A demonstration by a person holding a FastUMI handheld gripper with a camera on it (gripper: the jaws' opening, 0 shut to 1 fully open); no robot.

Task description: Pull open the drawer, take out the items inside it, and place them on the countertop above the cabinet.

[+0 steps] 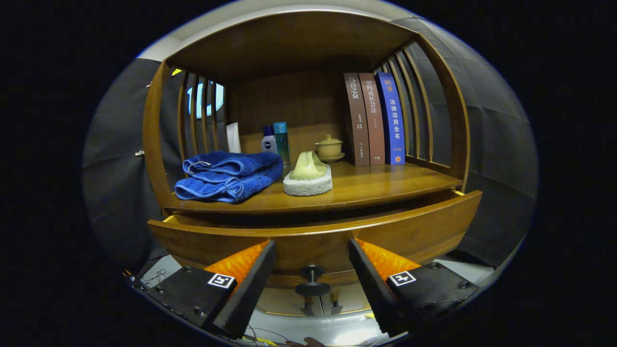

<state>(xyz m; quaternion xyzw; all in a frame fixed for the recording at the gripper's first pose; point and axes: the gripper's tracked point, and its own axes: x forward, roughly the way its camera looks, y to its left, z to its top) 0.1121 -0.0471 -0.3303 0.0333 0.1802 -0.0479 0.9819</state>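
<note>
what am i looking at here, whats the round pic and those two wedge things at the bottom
The round picture comes from a fisheye camera riding on a hand-held gripper; a person carries it, with no robot arm. The two wedges are its jaws, open and holding nothing. Between them sits the dark knob of a wooden drawer, which looks pulled slightly out. On the countertop above lie a folded blue towel, a pale object on a white sponge, bottles, a lidded cup and three books.
</note>
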